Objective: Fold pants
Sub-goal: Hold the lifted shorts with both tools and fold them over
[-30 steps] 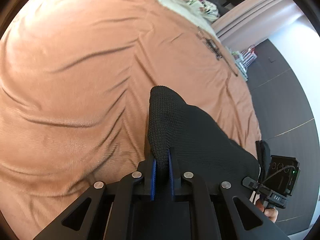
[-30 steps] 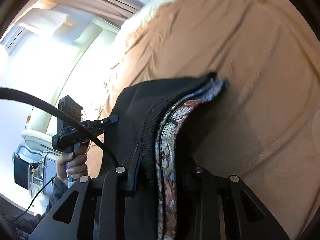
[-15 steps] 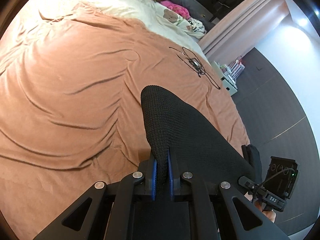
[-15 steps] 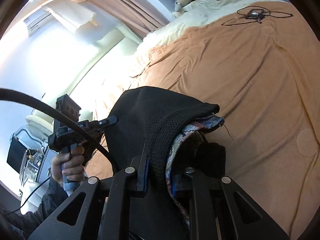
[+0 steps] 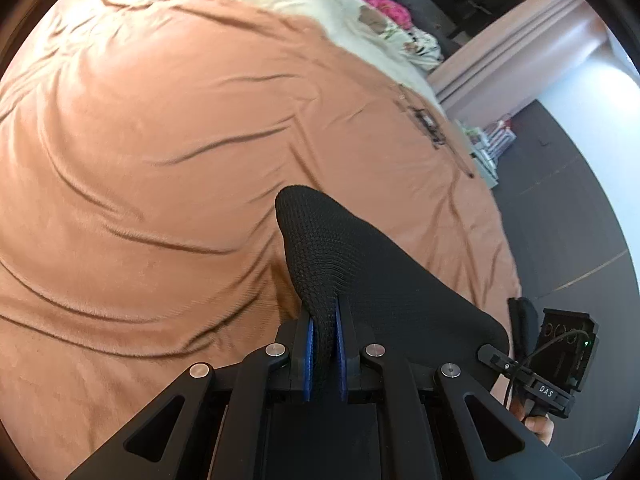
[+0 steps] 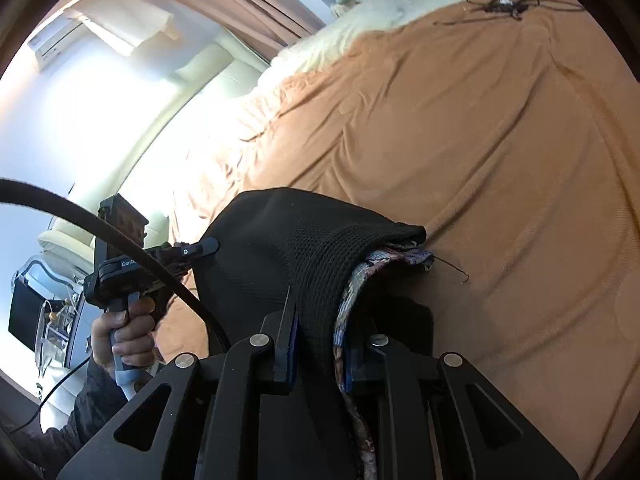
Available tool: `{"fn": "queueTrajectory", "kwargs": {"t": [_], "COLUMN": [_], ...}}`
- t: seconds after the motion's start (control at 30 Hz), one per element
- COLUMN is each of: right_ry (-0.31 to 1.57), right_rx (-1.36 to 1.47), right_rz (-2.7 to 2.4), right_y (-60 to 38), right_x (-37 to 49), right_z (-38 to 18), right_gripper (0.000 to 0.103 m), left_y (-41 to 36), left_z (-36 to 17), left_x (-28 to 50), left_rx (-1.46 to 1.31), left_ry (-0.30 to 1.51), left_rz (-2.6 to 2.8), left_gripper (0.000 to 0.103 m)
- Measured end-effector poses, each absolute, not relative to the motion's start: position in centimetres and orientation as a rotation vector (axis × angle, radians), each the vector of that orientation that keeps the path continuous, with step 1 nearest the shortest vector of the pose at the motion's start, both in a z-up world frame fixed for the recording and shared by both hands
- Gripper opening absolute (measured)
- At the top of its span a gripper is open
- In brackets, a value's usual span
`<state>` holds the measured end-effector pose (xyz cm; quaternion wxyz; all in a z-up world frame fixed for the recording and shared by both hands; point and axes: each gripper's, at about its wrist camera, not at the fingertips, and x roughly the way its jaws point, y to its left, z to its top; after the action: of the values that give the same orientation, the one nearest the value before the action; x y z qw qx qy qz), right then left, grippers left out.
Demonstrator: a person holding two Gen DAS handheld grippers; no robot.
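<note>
You've got the black knit pants (image 5: 360,276) pinched tight in your left gripper (image 5: 323,354) and your right gripper (image 6: 320,344), jaws just eased yet clamped on fabric, stretched between them above the orange bedspread (image 5: 140,140) to fold flat.

Legible markings: "DAS" in white on the black handle of the right gripper (image 5: 546,392); partial "GenR", cut off by a cable, on the left gripper (image 6: 132,266) housing.
</note>
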<state>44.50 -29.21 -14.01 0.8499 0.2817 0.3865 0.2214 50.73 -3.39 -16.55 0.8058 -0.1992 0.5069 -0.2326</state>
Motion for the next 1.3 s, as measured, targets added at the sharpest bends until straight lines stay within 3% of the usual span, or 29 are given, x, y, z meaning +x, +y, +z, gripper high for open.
{"fn": "queueTrajectory", "kwargs": {"t": [0.1,0.17,0.23,0.37,0.53,0.8,0.83,0.9,0.97,1.07,1.13,1.3], "right_ry": [0.894,0.938,0.967,0.998,1.016,1.022,1.016,0.997,0.966,0.937,0.918,0.856], "right_rx": [0.616,0.647,0.695,0.755,0.818,0.792,0.780,0.748,0.697,0.658,0.658,0.636], "right_rz": [0.418,0.396,0.412,0.463,0.527,0.542,0.538,0.533,0.542,0.567,0.583,0.604], "right_y": [-29.7,-30.3,-30.8,-31.5,-32.9,-32.8,-32.6,-32.2,-31.5,-30.8,-30.4,-29.3], "right_x": [45.9,46.4,46.6,47.4,49.4,50.6,50.7,50.4,49.5,48.9,48.7,47.7], "right_z": [-15.6,-16.7,-17.5,-18.3,-19.0,-19.6,-19.6,-19.0,-18.1,-16.9,-16.2,-14.7], "right_gripper": [0.030,0.051,0.059,0.062,0.067,0.067,0.067,0.055,0.036,0.021,0.016,0.014], "left_y": [-3.2,-3.0,-2.8,-2.7,-2.8,-4.0,-4.1,-4.2,-4.2,-3.6,-3.0,-1.4], "left_z": [-18.3,-19.3,-19.9,-20.9,-21.9,-22.9,-22.9,-22.7,-22.1,-20.7,-19.4,-15.8], "left_x": [51.6,51.9,51.8,51.5,51.6,52.6,52.8,53.0,53.1,53.0,52.4,51.1], "left_rx": [-0.427,-0.435,-0.436,-0.438,-0.437,-0.437,-0.436,-0.440,-0.440,-0.462,-0.467,-0.452], "left_ry": [1.122,1.154,1.169,1.202,1.221,1.215,1.216,1.208,1.185,1.144,1.107,1.038], "left_rz": [-0.461,-0.453,-0.449,-0.449,-0.446,-0.481,-0.481,-0.492,-0.498,-0.491,-0.494,-0.510], "left_gripper": [0.010,0.012,0.016,0.036,0.040,0.040,0.039,0.023,0.011,0.010,0.009,0.009]}}
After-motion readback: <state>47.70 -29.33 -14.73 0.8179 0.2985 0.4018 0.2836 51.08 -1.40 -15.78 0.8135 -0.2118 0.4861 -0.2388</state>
